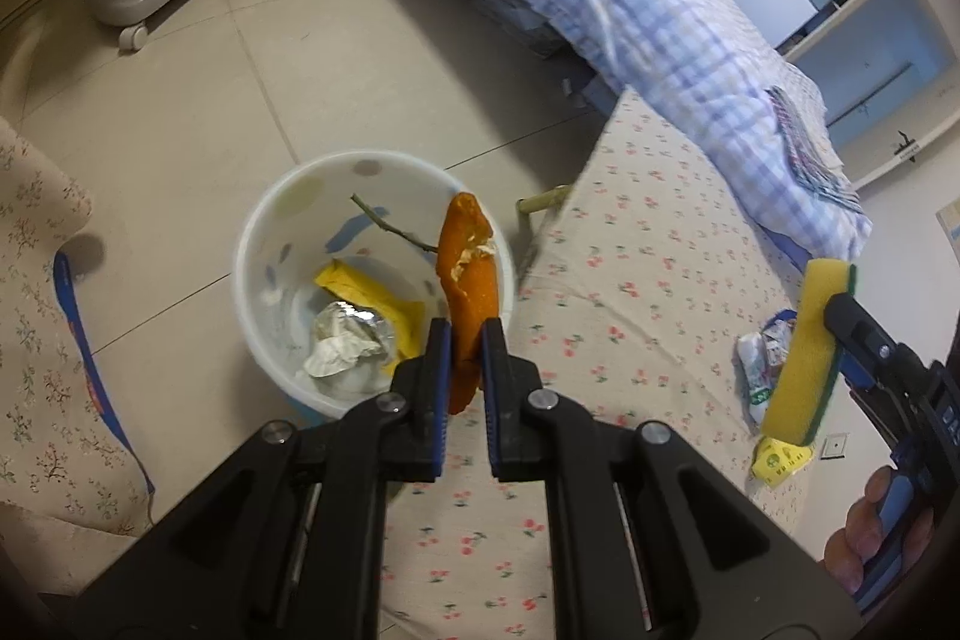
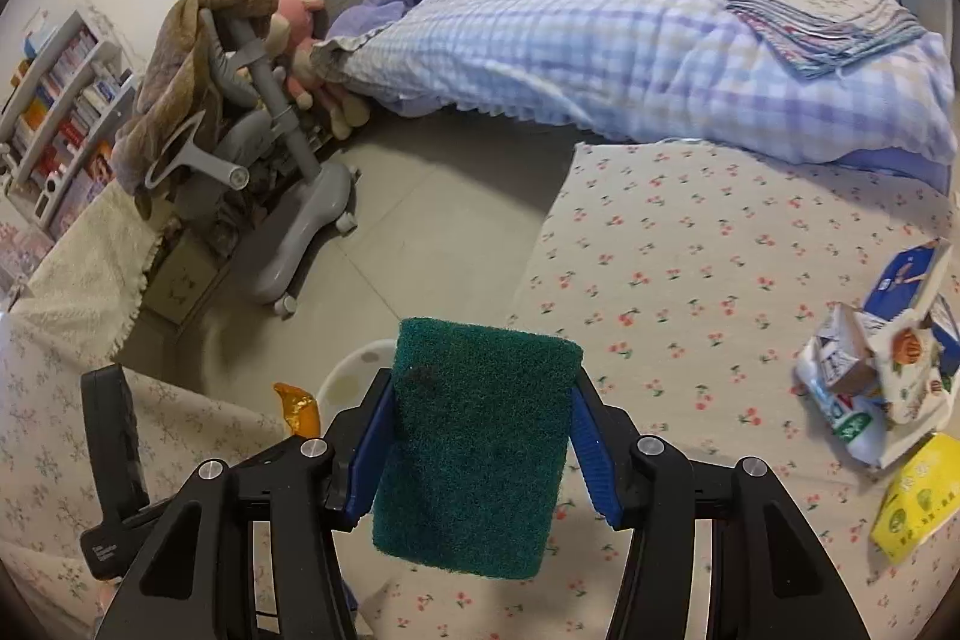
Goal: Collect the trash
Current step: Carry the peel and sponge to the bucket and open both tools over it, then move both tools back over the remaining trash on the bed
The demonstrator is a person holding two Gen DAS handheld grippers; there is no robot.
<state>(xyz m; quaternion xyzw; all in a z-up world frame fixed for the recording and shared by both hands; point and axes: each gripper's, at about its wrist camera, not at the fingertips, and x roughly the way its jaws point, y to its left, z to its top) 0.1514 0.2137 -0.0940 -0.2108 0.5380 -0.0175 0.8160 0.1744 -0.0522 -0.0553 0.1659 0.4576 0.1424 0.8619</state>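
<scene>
- Two tongs in view, each gripping one thing.
- Left tongs, lower centre of the left wrist view: nearly closed, pinching a curled orange fruit peel that stands upright between the blue pads.
- Peel poised over the right rim of a round white plastic bin with pastel spots, which sits on the grey tiled floor at centre left of the frame.
- Inside the bin: a crumpled silver foil wrapper, a flattened yellow packet and a thin brown twig.
- Right tongs, bottom centre of the right wrist view: about half open, clamped on a yellow sponge with a dark green scouring face, green side towards the camera.
- In the left wrist view, same sponge at right edge, yellow side showing, with fingers of a hand at lower right on the handle.
- More litter at right edge of the right wrist view, on the cherry-print sheet: crushed white cartons and wrappers with a yellow box just beside them.
- Checked blue quilt at upper right, wheeled grey chair base at left.
</scene>
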